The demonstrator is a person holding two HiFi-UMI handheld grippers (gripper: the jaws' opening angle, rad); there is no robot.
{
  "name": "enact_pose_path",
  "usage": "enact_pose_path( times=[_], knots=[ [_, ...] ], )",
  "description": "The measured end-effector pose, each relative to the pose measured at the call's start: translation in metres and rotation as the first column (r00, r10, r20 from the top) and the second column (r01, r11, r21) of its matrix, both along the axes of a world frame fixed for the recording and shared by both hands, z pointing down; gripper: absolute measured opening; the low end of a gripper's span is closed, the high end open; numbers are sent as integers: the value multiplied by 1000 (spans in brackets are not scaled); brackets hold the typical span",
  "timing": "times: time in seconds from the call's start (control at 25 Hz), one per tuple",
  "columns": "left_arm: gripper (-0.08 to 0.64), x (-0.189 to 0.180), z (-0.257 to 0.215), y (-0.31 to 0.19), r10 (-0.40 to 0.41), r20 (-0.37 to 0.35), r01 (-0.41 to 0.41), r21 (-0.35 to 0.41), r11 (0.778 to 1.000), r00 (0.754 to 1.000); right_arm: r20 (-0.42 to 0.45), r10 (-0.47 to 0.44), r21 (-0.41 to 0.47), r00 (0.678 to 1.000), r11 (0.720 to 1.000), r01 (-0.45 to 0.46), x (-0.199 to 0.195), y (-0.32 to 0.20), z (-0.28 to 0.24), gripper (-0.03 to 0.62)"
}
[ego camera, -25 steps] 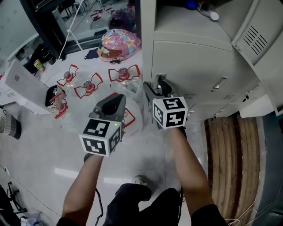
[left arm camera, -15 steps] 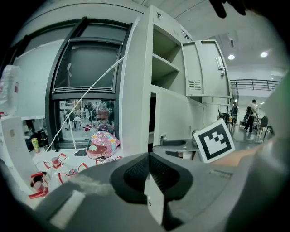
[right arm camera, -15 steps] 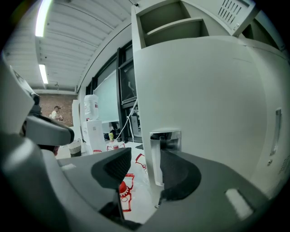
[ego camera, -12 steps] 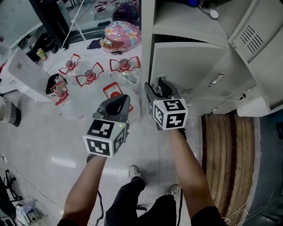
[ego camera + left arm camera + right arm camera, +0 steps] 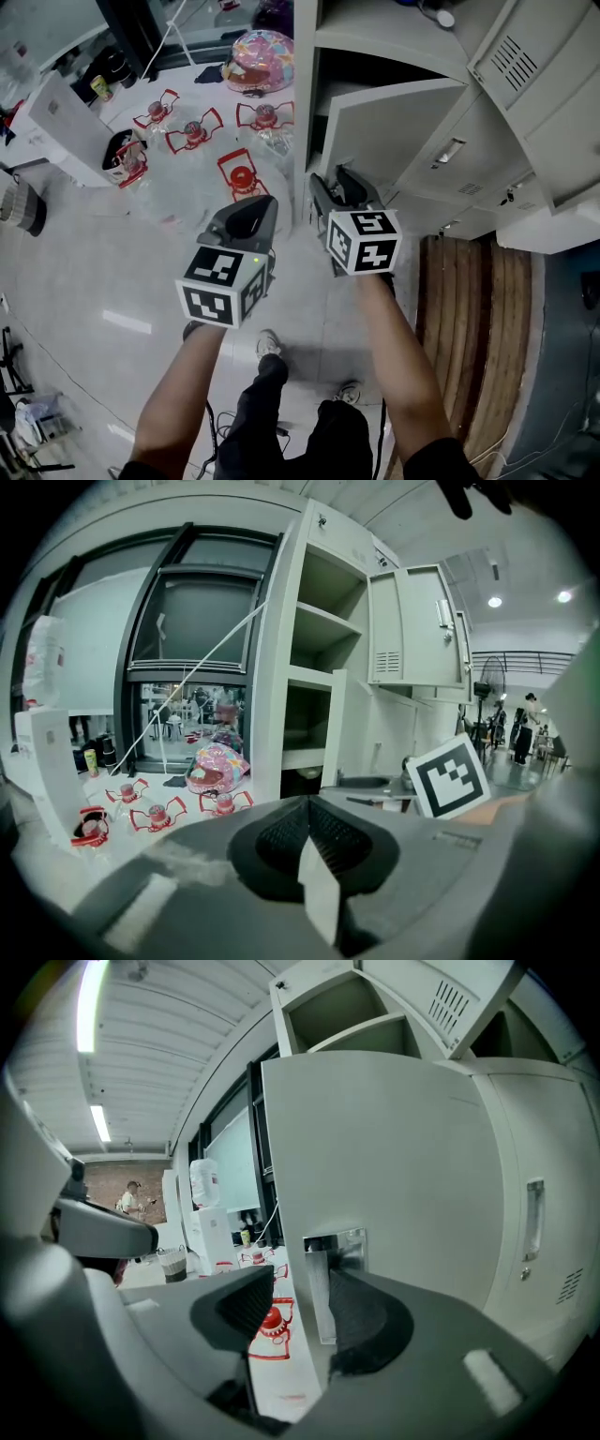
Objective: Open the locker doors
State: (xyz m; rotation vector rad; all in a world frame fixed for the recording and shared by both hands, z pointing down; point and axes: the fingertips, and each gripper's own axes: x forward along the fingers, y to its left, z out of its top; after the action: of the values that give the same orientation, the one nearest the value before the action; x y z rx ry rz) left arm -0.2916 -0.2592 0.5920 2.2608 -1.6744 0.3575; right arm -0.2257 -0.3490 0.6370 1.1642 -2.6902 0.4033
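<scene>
A pale grey locker door (image 5: 394, 127) stands ajar, swung out from the cabinet (image 5: 305, 112). My right gripper (image 5: 330, 185) is at its free edge. In the right gripper view the door's edge (image 5: 314, 1288) and metal latch plate (image 5: 336, 1239) sit between the jaws of my right gripper (image 5: 305, 1283), which have just been closing. The right pad lies behind the door; a gap shows between the left pad and the door face (image 5: 394, 1166). My left gripper (image 5: 251, 212) hovers beside it over the floor, shut and holding nothing (image 5: 307, 822).
An upper door (image 5: 534, 84) hangs wide open overhead. Closed doors with handles (image 5: 450, 150) continue to the right. Red-and-white items (image 5: 242, 173), a pink helmet-like thing (image 5: 265, 47) and a white box (image 5: 66, 122) lie on the floor at left. Wooden boards (image 5: 469, 309) lie at right.
The locker door has swung outward from nearly shut to clearly ajar. Both grippers have drawn back from the cabinet, the right one staying at the door's edge.
</scene>
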Motion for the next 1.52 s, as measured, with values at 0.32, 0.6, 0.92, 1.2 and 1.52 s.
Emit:
enact_pose_path(
  times=[0.32,0.6,0.92,1.2,1.52],
  knots=[
    [5,39,-2,35,-31,17,31,10,999,999,32,-29,9,999,1000,29,40,36,1,183],
    [5,81,-8,55,-28,28,27,16,999,999,57,-35,8,998,999,35,84,60,-1,178],
    [5,139,-11,64,12,32,-12,16,1000,999,69,-20,14,997,1000,19,138,74,-2,175],
    [5,181,-13,61,48,35,-49,18,999,998,67,2,21,998,1000,-4,179,74,-1,175],
    [5,216,-15,53,73,35,-74,27,997,997,55,44,33,997,998,-46,222,67,0,166]
  ],
)
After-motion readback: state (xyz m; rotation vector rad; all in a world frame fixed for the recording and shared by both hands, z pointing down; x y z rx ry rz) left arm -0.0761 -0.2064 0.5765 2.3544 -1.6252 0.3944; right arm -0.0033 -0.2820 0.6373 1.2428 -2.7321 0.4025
